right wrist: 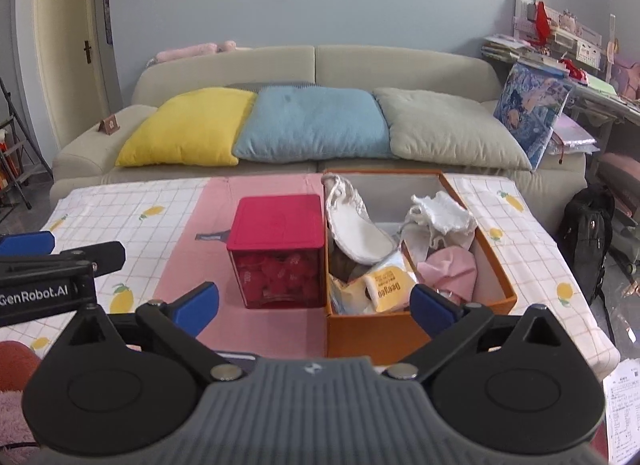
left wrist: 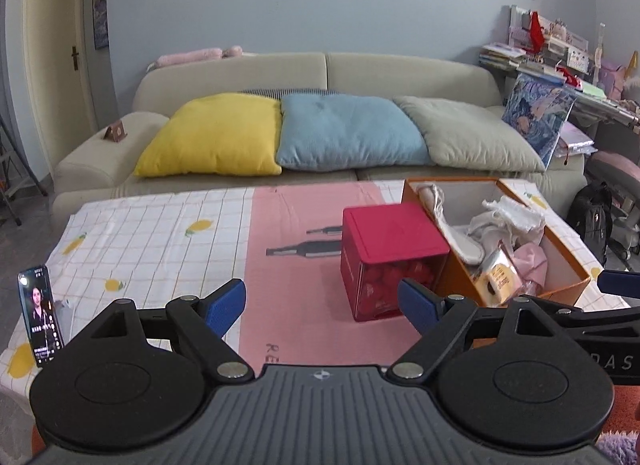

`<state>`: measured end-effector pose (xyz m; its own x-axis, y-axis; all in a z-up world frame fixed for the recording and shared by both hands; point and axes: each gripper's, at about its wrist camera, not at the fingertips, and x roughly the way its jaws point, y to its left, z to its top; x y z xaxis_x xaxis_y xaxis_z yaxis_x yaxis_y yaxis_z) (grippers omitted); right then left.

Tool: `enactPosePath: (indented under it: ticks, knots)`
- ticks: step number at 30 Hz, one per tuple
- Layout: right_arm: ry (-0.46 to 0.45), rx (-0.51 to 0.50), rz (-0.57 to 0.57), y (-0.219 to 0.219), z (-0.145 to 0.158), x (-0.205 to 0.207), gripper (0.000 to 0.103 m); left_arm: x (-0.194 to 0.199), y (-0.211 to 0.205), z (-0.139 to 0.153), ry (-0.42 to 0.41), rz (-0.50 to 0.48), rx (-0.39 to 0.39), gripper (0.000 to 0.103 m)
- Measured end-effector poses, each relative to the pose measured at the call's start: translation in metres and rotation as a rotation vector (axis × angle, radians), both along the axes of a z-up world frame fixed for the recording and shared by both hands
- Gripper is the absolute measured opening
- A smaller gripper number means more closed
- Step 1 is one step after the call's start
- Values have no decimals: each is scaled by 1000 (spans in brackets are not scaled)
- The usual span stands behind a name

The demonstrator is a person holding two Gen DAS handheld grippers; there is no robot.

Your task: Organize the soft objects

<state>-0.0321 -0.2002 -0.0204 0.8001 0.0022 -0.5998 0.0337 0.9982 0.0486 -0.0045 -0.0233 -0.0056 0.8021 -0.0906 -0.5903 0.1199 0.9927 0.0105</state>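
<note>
Both my grippers, left point(left wrist: 322, 307) and right point(right wrist: 314, 307), gape empty at the table's near edge; next I reach into the orange box point(right wrist: 404, 331) for a soft piece.

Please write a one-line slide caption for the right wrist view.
Open right gripper faces a red box beside an orange box of soft items.

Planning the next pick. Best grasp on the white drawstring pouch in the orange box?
Probably the white drawstring pouch by its gathered neck, the narrow top end propped on the orange box far left corner. Come from above with the open right gripper: the broad body lies slanted among other items.
</note>
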Motion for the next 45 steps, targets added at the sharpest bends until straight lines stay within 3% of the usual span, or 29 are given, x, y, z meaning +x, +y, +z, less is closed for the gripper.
enactPosePath:
  ticks: [6,45]
  knots:
    - [29,19,-11,-2,-4,3,100,0,0,-3,21,-12,-1,100]
    - [10,1,-7,6,-2,-1,100,1,3,-3,15,2,-5,100]
